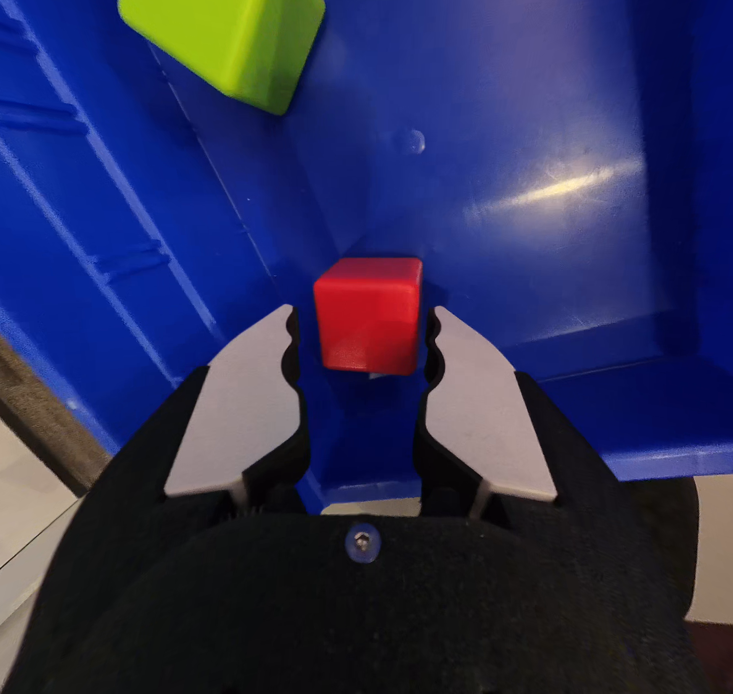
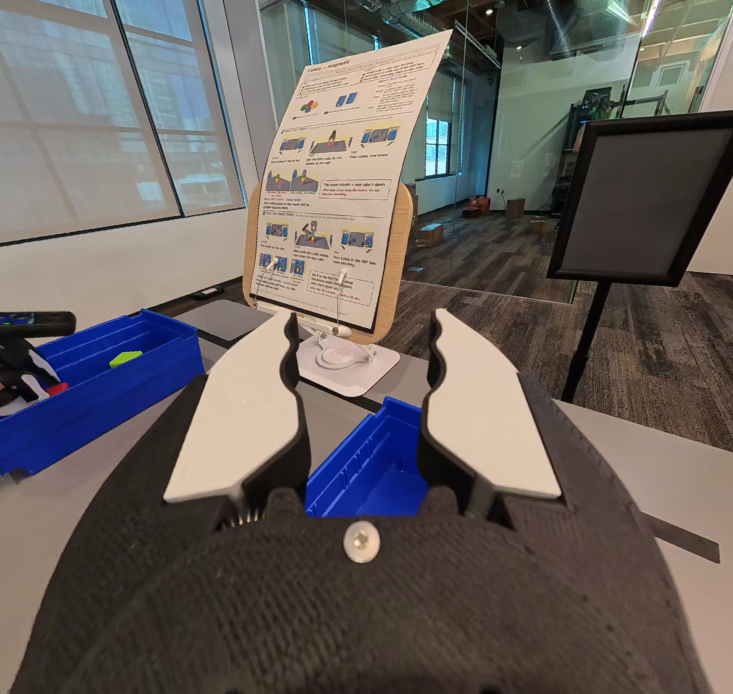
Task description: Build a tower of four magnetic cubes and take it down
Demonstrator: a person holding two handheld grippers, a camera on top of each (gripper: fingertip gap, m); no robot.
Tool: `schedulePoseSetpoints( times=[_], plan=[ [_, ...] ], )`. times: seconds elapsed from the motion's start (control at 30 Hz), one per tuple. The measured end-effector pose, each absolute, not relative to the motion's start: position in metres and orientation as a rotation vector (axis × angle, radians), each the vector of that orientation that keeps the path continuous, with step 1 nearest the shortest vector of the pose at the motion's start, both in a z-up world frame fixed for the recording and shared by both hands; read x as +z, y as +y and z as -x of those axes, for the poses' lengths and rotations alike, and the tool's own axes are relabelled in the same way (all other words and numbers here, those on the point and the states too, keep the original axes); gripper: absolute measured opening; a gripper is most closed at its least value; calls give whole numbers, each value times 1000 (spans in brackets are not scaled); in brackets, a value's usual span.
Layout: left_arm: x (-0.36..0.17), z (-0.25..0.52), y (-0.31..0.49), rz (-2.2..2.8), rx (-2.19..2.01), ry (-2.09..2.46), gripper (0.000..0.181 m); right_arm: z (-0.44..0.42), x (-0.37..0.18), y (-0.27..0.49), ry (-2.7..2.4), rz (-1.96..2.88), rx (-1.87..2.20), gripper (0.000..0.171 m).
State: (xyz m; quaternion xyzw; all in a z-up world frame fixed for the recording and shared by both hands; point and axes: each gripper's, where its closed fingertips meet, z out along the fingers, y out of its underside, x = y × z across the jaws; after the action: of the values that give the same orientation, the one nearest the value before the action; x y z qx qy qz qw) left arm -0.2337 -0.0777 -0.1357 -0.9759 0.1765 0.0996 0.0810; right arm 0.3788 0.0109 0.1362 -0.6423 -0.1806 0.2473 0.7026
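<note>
— Red cube (image 1: 367, 316) sits on the floor of the blue bin (image 1: 535, 119), right in a corner where two walls meet. The left gripper (image 1: 361, 332) points down at it, its fingers spread wide, one on each side of the cube, neither touching it as far as I can see.

— Anything else in that bin?

— Green cube (image 1: 222, 28), farther along the bin floor, well apart from the red one and a little blurred.

— And the other hand?

— The right gripper (image 2: 361, 338) is released too, fingers apart with nothing between them. It hangs above the grey table (image 2: 654, 476), over a second blue bin (image 2: 365, 464) of which I see only one end.

— Does that view show the first bin?

— Yes, off to the left on the table: the same blue bin with the green cube in it and a bit of red at the near end, beside the black-and-white left gripper. Straight ahead stands an instruction sheet (image 2: 349, 183) on a wooden-backed stand (image 2: 402, 262), and to the right a black-framed panel (image 2: 650, 199) on a pole.
</note>
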Motion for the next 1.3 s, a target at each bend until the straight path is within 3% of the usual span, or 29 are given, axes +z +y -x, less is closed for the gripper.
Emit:
schedulePoseSetpoints(
  times=[0.27,0.43,0.6,0.7,0.93,1.3],
  plan=[
    [-145,231,-81,2951,211,601,51,-383,137,11,-394,1425,556,63],
    [-92,217,-75,2813,186,606,51,-385,135,13,-386,1430,555,63],
    [-2,124,-64,2449,47,886,51,-383,131,17,-393,1448,546,63],
    [18,37,-71,2253,-141,1166,51,-378,130,17,-407,1453,547,63],
    [-40,-67,-57,2159,-203,1516,50,-373,127,15,-438,1464,551,63],
    [-96,-94,-41,2167,-143,1742,50,-390,129,12,-380,1438,595,63]
  ],
)
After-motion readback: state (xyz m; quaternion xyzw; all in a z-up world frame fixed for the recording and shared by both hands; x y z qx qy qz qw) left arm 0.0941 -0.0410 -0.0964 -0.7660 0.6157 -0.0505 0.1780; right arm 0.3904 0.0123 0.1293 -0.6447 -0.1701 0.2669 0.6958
